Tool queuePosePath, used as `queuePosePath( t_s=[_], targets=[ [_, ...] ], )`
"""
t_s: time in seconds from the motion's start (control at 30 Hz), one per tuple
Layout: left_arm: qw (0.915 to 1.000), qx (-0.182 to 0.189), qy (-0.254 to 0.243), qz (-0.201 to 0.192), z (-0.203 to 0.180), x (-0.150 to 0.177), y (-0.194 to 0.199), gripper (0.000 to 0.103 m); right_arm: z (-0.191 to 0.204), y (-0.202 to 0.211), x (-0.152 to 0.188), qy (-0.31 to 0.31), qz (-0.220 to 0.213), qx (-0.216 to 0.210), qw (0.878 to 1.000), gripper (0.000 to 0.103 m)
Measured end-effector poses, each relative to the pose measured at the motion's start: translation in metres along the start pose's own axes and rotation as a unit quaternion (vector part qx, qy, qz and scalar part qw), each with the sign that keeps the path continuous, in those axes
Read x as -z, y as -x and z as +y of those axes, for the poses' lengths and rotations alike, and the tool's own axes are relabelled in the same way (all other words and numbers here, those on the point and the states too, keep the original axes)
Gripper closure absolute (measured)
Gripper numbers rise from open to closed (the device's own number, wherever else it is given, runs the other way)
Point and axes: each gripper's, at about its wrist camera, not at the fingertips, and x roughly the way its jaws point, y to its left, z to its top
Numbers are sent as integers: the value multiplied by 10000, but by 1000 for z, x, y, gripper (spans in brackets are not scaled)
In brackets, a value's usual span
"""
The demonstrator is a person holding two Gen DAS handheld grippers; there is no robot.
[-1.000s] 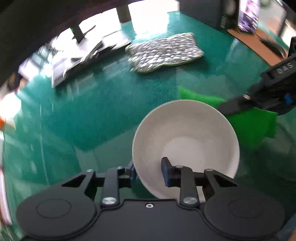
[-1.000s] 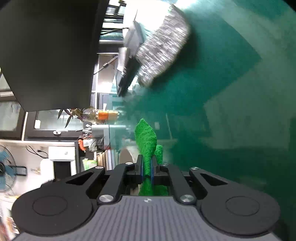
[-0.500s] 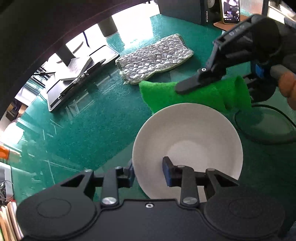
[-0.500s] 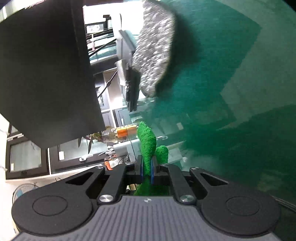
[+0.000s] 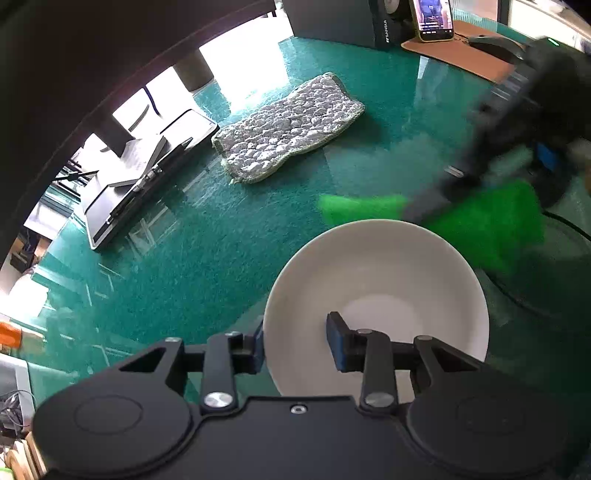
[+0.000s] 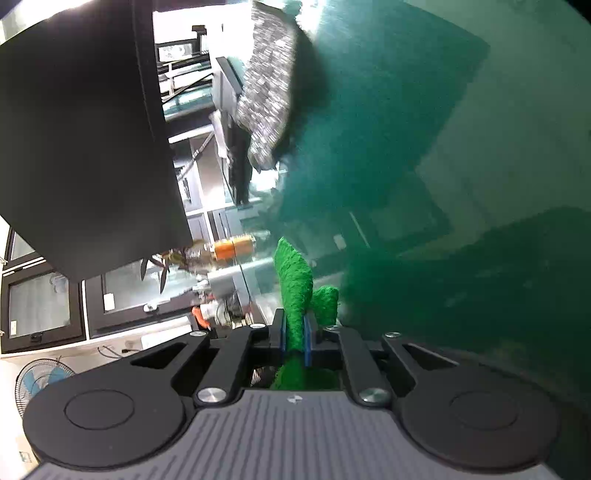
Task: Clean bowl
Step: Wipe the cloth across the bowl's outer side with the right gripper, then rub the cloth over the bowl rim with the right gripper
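A glossy teal-green surface fills most of the view, with bright daylight glaring off its far edge. On it lies a grey pebbled mat. Left of the mat sits a closed laptop, and beyond the mat to the right stand a dark speaker box and a lit phone on a brown pad. A large black monitor looms over the surface; below it stand dark-framed windows and a floor fan.

A plain white bowl sits upright on the green tabletop, rim between the left gripper's fingers, green cloth just beyond.
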Motion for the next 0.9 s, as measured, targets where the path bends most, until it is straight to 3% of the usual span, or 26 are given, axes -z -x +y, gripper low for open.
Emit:
queuePosePath(
  t_s=[0.17,0.57,0.9],
  targets=[
    [10000,-38,-25,-25,-2,1,0,69,22,-25,-11,347,147,-120,9992,93],
    [9999,-20,-105,-77,-2,2,1,69,-17,21,21,-184,103,92,9997,93],
    [9998,-62,-147,-100,-5,2,2,69,15,-31,-8,315,170,71,9993,92]
  ],
)
